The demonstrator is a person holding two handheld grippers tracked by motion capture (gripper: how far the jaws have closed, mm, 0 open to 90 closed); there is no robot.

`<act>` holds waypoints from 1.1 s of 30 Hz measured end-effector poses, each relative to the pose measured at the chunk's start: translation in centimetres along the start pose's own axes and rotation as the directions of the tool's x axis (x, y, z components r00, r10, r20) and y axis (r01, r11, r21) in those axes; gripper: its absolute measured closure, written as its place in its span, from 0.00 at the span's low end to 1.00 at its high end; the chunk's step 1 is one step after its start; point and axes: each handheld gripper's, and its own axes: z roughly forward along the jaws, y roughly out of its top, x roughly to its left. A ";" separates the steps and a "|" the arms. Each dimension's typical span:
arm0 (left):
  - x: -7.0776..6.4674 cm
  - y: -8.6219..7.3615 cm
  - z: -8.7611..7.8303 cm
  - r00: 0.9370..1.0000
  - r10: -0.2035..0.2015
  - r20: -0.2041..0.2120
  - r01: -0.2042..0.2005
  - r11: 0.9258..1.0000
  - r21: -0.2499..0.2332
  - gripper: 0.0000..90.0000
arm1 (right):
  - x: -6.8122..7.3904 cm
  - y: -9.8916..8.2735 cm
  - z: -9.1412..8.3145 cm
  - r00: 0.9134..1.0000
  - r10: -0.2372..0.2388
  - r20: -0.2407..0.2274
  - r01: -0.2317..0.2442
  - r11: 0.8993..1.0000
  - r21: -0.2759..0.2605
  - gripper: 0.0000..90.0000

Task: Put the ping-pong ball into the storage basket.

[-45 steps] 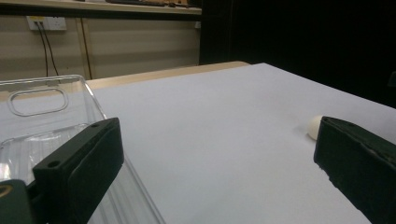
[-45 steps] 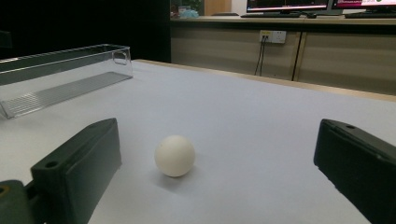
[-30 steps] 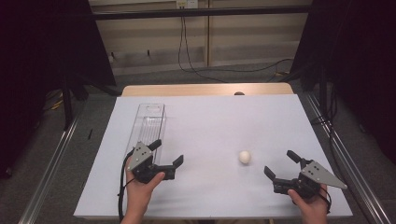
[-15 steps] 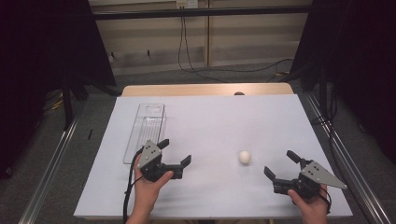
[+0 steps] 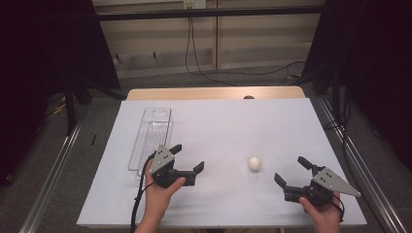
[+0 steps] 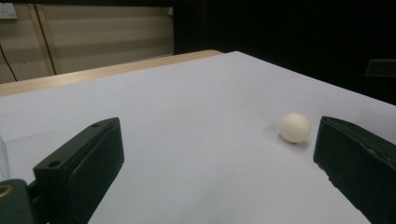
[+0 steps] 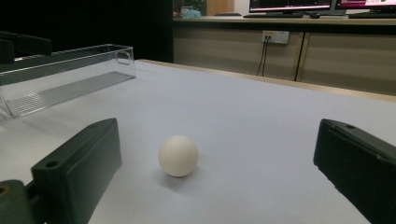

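Item one: small cream-white ball [image 5: 254,163], matte, round, resting loose on the white-covered tabletop [image 5: 233,121], toward the near right of centre, untouched by either tool. Item two: long clear plastic tray [image 5: 150,138], rectangular, open-topped and with nothing in it as far as can be seen, lying lengthwise at the left of the tabletop, well apart from the ball. Item three: left hand-held gripper [image 5: 187,160], black with a grey three-cornered plate, held just beside the near end of the tray; jaws spread wide, nothing between them; its own view puts the ball [image 6: 295,127] ahead, close by the inner face of the right-hand jaw but not touching. Item four: right hand-held gripper [image 5: 290,171], same make, near the right front edge of the tabletop; jaws likewise wide and empty, aimed toward the ball [image 7: 178,155], which sits ahead, nearer the left-hand jaw, with the tray [image 7: 65,79] beyond at left. Status of work, as judged: the ball appears to be the object in hand and the tray a likely destination. Nothing is grasped and the tray holds nothing, so approach, closing on the ball, carrying and release all remain. Progress: opening stage only.
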 end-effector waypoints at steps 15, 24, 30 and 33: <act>-0.5 0.1 0.9 1.000 0.000 0.017 0.000 1.000 0.008 0.02 | 0.1 0.0 0.1 1.000 0.000 0.000 0.000 1.000 -0.004 0.01; -1.0 0.2 1.8 0.999 -0.002 0.032 0.001 1.000 0.017 0.02 | 0.1 0.0 0.0 1.000 -0.001 -0.001 0.001 1.000 -0.003 0.01; -1.4 0.3 2.5 0.999 -0.014 0.044 0.013 1.000 0.017 0.02 | 0.1 0.0 0.1 1.000 -0.001 -0.006 0.001 1.000 -0.005 0.01; -1.5 0.3 2.7 0.999 -0.014 0.048 0.013 1.000 0.018 0.02 | 0.1 0.0 0.1 1.000 -0.001 -0.007 0.001 1.000 -0.004 0.01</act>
